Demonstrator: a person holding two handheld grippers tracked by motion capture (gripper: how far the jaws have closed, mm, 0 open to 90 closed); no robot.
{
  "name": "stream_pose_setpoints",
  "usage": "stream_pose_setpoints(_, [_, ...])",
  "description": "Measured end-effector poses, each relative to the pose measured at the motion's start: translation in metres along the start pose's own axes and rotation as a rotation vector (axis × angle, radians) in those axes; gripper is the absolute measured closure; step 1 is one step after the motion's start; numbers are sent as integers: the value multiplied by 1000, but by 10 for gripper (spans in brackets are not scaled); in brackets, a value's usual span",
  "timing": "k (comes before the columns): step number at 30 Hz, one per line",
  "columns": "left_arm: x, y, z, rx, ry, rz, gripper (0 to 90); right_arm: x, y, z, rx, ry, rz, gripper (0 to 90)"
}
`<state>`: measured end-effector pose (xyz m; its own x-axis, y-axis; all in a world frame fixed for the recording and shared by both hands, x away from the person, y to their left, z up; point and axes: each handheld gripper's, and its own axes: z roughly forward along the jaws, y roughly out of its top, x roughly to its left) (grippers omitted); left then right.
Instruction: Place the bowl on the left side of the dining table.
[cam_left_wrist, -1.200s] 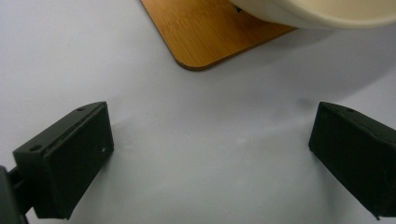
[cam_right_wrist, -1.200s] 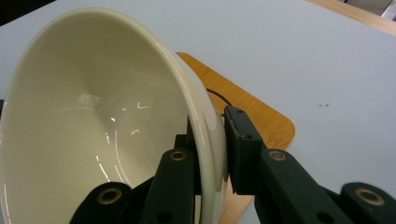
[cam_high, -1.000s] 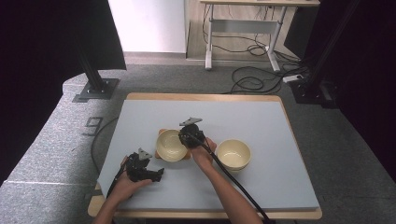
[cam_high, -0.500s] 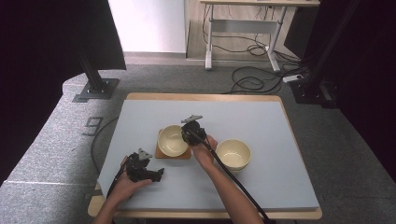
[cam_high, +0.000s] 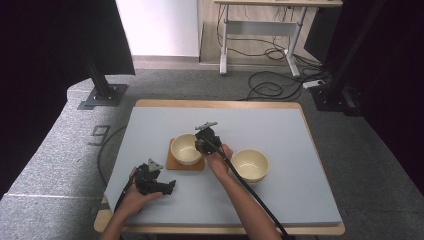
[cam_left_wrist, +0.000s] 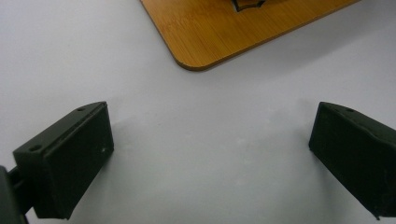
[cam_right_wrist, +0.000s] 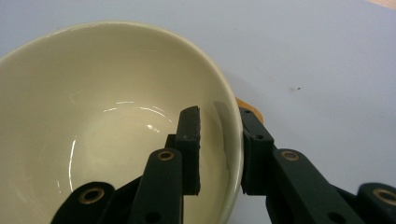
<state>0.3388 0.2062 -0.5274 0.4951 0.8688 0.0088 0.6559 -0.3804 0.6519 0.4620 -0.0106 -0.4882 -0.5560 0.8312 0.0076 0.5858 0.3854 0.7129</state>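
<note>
Grey matting covered the table (cam_high: 150, 125). From above, I saw one bowl (cam_high: 186, 149) seated on the wooden coaster (cam_high: 172, 163), a second bowl (cam_high: 250, 164) at its three o'clock (unplaced). My left gripper (cam_left_wrist: 210, 154) idled wide, empty. My right gripper (cam_right_wrist: 219, 144) straddled the seated bowl's rim, jaws just easing apart.

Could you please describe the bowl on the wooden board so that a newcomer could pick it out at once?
On the grey table, look just left of centre for the small wooden board. The cream bowl sits on it, with the right gripper straddling its rim. Its twin, the second bowl, rests directly on the table to the right.
</note>
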Motion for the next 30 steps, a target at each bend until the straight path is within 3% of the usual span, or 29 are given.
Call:
stream_pose_setpoints(3, [0, 0, 0, 0, 0, 0, 1, -1, 1, 0, -6, 11, 14, 710])
stream_pose_setpoints(9, [0, 0, 0, 1, 0, 1, 0, 1, 3, -3, -3, -2, 7, 474])
stream_pose_setpoints(12, [0, 0, 0, 1, 0, 1, 0, 1, 4, -4, 22, -36, -12, 397])
stream_pose_setpoints(14, [0, 0, 0, 2, 0, 0, 0, 0, 4, -5, 27, -24, -4, 353])
stream_pose_setpoints(16, [0, 0, 0, 1, 0, 0, 0, -1, 4, -7, 25, -11, 11, 329])
stream_pose_setpoints(21, [0, 0, 0, 1, 1, 1, 0, 3, 4, -19, -29, -58, -2, 236])
stream_pose_setpoints(30, [0, 0, 0, 2, 1, 0, 1, 4, 7, -43, -66, -22, -36, 195])
